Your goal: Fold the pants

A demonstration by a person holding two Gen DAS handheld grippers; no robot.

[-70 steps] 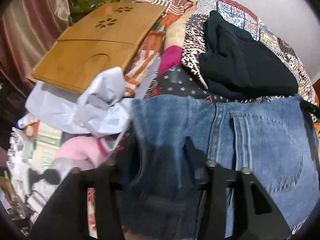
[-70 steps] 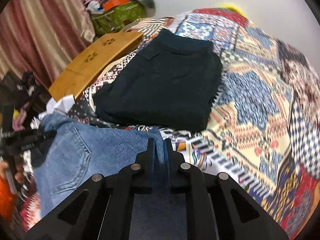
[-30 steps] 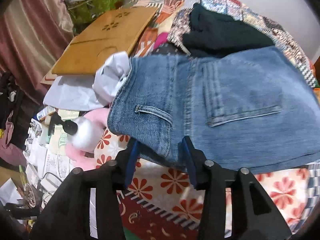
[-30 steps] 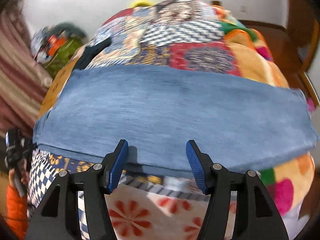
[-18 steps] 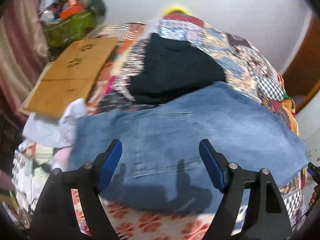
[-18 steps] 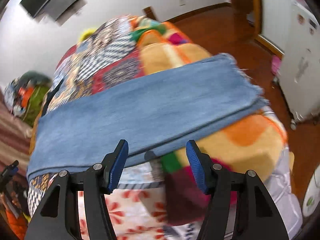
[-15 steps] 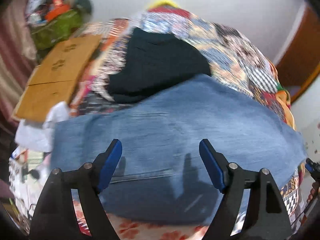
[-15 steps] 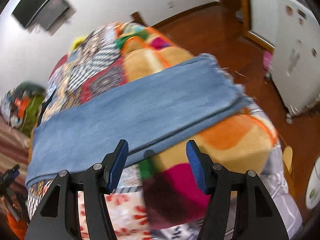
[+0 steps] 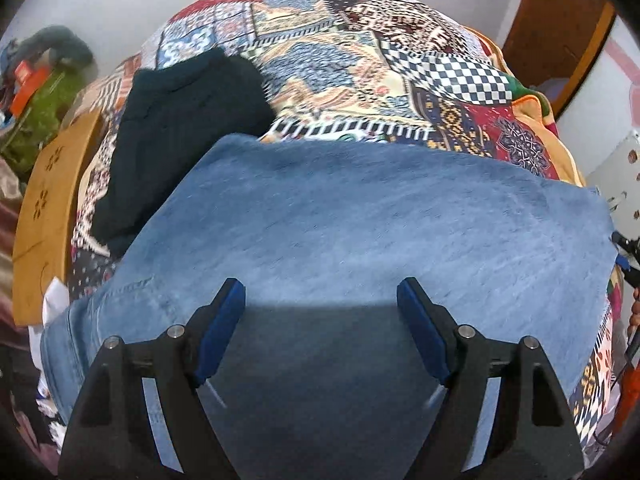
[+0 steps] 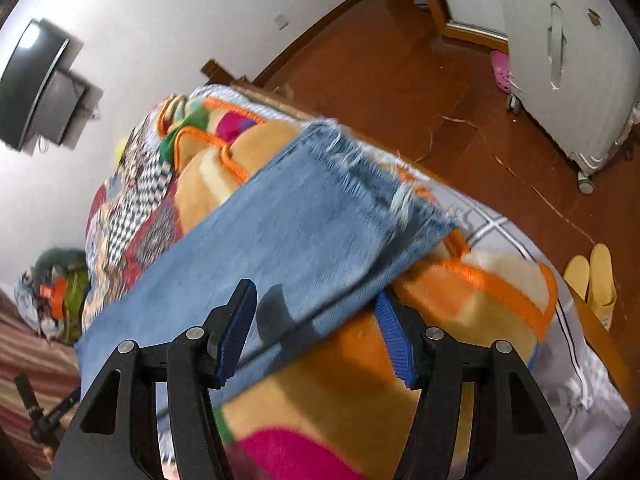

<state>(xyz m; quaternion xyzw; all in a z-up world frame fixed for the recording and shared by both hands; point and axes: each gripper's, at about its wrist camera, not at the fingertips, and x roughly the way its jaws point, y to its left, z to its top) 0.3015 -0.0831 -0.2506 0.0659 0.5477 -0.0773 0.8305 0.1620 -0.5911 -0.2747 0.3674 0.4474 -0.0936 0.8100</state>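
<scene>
Blue denim pants [image 9: 360, 224] lie spread flat across the patchwork bedcover [image 9: 360, 60], folded lengthwise into one long band. My left gripper [image 9: 322, 292] hovers open over the middle of the band, nothing between its blue pads. In the right wrist view the frayed leg end of the pants [image 10: 320, 216] rests on an orange and cream blanket [image 10: 460, 292]. My right gripper [image 10: 316, 304] is open above the near edge of that leg end, pads clear of the cloth.
A folded dark garment [image 9: 180, 120] lies beyond the pants at the left, next to a wooden board [image 9: 52, 200]. Past the bed's end are a brown floor [image 10: 400, 60], a white wheeled case [image 10: 580, 60] and yellow slippers [image 10: 592, 276]. A wall-mounted screen [image 10: 36, 80] hangs at left.
Both grippers let go of the pants and opened. The left one slid from the waistband toward the middle of the band, the right one swung toward the frayed leg end.
</scene>
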